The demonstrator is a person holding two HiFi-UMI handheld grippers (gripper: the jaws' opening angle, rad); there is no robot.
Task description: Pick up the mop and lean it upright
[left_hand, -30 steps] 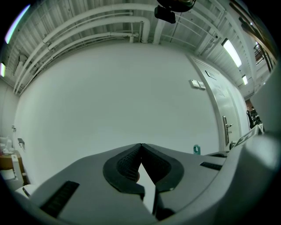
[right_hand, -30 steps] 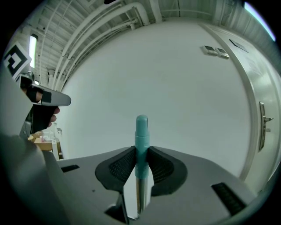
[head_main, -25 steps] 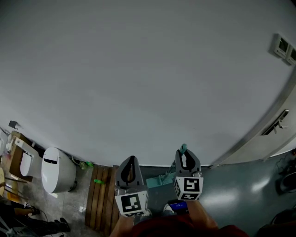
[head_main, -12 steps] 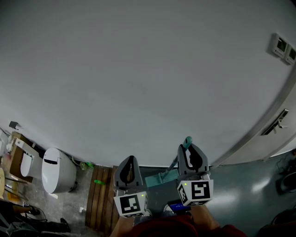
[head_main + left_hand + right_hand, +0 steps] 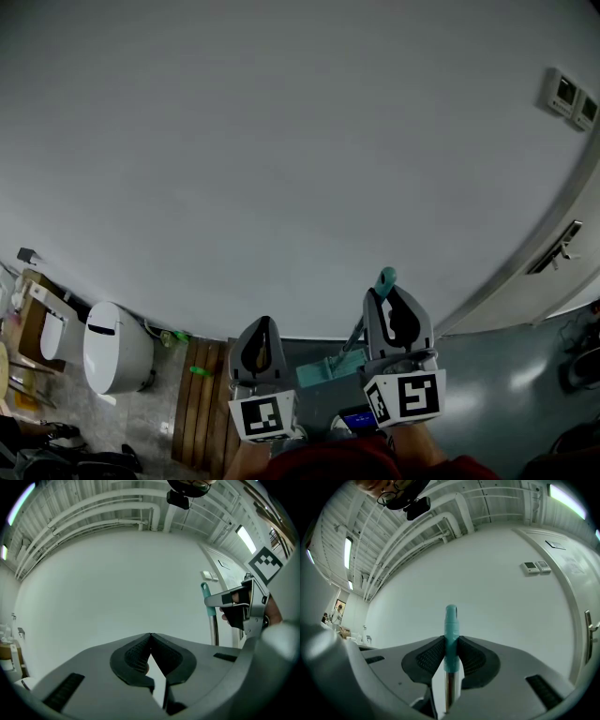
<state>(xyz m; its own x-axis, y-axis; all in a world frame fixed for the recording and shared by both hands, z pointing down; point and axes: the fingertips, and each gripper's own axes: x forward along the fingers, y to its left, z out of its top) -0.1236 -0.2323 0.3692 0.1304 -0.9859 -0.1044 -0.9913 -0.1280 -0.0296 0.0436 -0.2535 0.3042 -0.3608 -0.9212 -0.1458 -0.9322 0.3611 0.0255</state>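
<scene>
Mop [image 5: 450,634] clamped at teal handle top by right gripper [image 5: 396,314], head low beside far wall [image 5: 281,141], likely to stand upright for leaning. Left gripper [image 5: 150,637] closed, empty, kept clear at left.

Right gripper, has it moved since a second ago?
Yes. The right gripper, shut on the mop, has risen: its teal tip now stands higher above the foot of the wall.

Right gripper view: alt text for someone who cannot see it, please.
The right gripper is shut on a teal-tipped mop handle, upright between its fingers. Behind are a plain white wall and a door.
</scene>
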